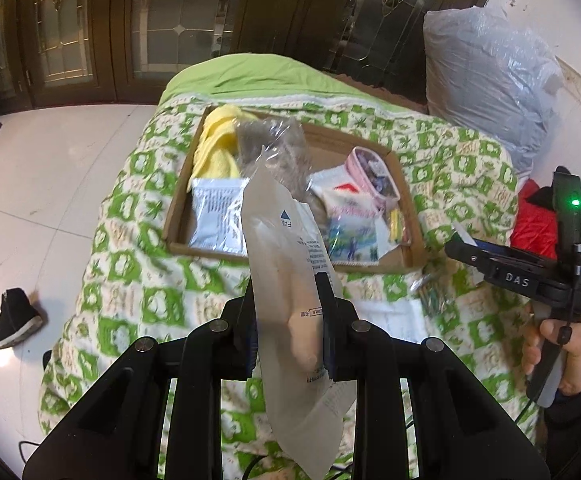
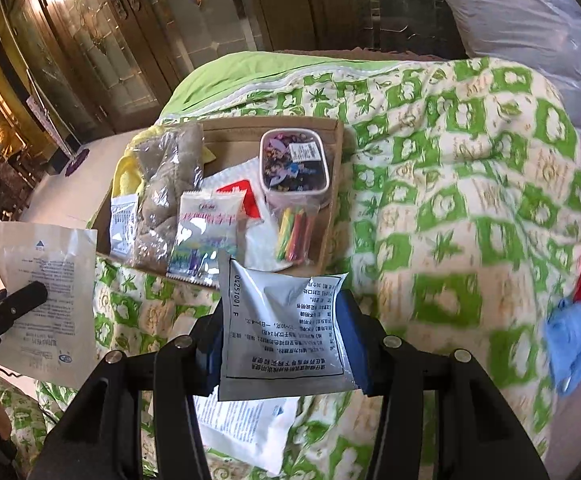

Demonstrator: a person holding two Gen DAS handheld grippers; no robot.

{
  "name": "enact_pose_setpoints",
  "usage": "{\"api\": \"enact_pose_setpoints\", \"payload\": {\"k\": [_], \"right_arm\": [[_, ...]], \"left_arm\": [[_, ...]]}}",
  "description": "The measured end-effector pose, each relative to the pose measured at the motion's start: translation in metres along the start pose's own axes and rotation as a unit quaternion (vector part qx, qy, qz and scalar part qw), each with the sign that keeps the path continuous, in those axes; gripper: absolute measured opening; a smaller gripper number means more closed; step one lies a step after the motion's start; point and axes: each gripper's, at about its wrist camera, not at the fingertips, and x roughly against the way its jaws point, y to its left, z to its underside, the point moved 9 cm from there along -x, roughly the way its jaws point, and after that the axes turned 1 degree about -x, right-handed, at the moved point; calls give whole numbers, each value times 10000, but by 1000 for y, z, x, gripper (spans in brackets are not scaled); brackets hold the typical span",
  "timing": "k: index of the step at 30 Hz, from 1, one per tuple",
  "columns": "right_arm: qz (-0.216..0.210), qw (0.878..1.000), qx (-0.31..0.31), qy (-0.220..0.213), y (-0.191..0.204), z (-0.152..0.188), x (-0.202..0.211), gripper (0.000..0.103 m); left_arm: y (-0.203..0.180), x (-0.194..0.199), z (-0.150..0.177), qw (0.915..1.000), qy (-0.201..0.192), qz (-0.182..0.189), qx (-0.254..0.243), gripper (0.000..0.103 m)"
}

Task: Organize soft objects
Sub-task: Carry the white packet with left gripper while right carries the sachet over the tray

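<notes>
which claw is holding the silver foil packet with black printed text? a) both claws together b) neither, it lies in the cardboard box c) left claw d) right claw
d: in the right wrist view the right claw has its two pads pressed on the sides of the silver foil packet, held above the quilt, while the left claw grips a different, long translucent pouch.

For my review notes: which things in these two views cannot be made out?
- Left wrist view: pouch print, blurred.
- Left wrist view: cardboard tray middle, hidden behind the pouch.
- Right wrist view: blue object at right, blurred.
- Right wrist view: white packet partly hidden under the right gripper.
</notes>
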Motion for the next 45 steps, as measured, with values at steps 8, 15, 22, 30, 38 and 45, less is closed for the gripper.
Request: {"api": "enact_pose_setpoints", "payload": {"k": [8,15,22,30,38,45], "right_arm": [[182,9989,402,182,0,-20,-9,50],[72,9980,581,225,18,-32,-22,50],[-11,9974,698,190,41,-55,-40,50],[-109,9953,951,110,79,-92,-66,50],[86,9930,1172,121,97,-101,-104,50],[226,9911,1308,117,99,-97,-122,52]], "left_arm": [[-7,-13,-18,9999,48,80,-58,24],[-2,-27,-37,9999,71,89,-15,24],[7,-44,-65,9999,22,154,55,24],[37,-76,-75,9996,119,69,232,24],[74,-107,-59,9983,295,-58,508,25],[74,-112,-63,9986,187,-461,193,40]]}}
